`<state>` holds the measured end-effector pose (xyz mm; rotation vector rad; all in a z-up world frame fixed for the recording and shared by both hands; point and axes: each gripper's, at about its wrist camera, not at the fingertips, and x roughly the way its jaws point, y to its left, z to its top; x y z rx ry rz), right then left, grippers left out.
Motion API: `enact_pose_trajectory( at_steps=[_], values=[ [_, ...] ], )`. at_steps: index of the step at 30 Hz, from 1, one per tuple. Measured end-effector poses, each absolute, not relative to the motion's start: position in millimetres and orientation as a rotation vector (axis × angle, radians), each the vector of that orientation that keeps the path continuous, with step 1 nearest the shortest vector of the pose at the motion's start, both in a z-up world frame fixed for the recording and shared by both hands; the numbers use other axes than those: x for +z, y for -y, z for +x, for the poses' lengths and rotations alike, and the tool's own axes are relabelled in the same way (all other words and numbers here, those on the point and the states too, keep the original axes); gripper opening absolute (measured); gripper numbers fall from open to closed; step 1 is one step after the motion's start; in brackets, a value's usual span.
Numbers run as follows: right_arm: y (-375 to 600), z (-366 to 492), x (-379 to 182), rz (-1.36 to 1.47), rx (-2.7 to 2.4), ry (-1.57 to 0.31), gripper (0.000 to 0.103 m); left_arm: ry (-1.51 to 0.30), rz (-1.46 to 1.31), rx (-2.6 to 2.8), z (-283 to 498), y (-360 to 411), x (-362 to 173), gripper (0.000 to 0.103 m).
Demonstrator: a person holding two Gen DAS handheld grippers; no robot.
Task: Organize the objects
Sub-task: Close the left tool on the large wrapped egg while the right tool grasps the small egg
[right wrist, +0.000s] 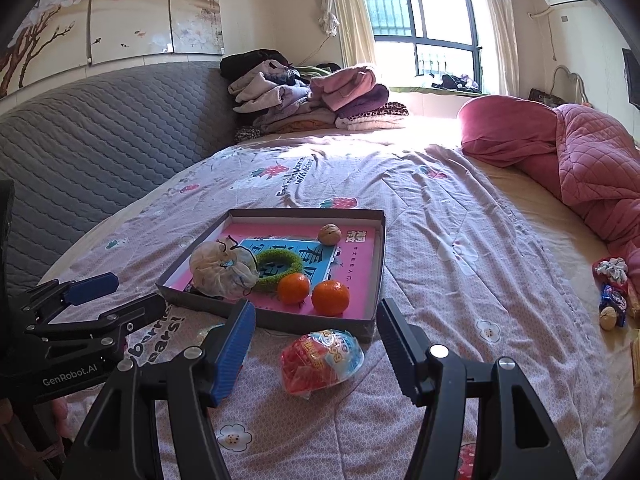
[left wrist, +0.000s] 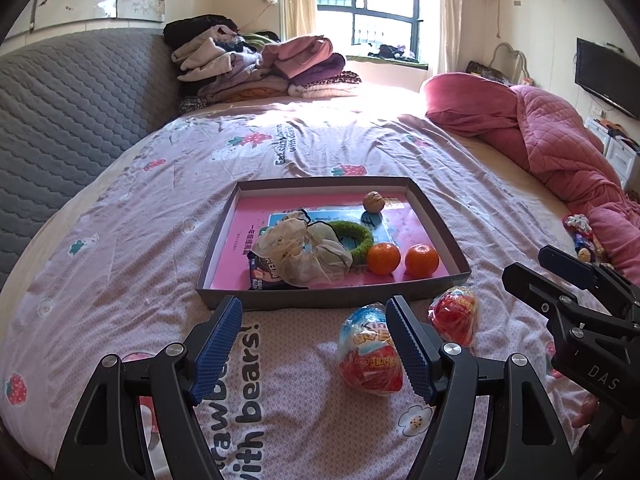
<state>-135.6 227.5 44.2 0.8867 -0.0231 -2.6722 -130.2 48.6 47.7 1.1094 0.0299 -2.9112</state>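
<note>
A shallow grey box (left wrist: 332, 295) (right wrist: 276, 322) with a pink floor lies on the bed. It holds two oranges (left wrist: 383, 258) (right wrist: 330, 297), a walnut (left wrist: 373, 202) (right wrist: 329, 234), a green ring (left wrist: 356, 236) (right wrist: 278, 266), a crumpled mesh bag (left wrist: 304, 252) (right wrist: 222, 270) and a snack packet (left wrist: 262, 274). Two wrapped toy eggs lie on the sheet in front of the box. My left gripper (left wrist: 314, 350) is open, just left of one egg (left wrist: 368, 352). My right gripper (right wrist: 316, 354) is open around the other egg (right wrist: 320, 360) (left wrist: 454, 312), not touching it.
Several loose snacks and a walnut (right wrist: 608, 318) lie at the right by a pink quilt (left wrist: 560, 136). Folded clothes (left wrist: 260, 68) are stacked at the far end. A grey quilted headboard (left wrist: 72, 112) runs along the left.
</note>
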Motion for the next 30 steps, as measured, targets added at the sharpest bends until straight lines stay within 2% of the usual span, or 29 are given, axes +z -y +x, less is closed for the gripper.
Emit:
enact_pose_trajectory(
  at_steps=[30],
  values=[
    [-230.4, -146.3, 10.6, 1.033, -2.638, 0.051, 0.063, 0.009, 1.283, -2.917, -130.6, -69.4, 7.0, 0.076]
  ],
)
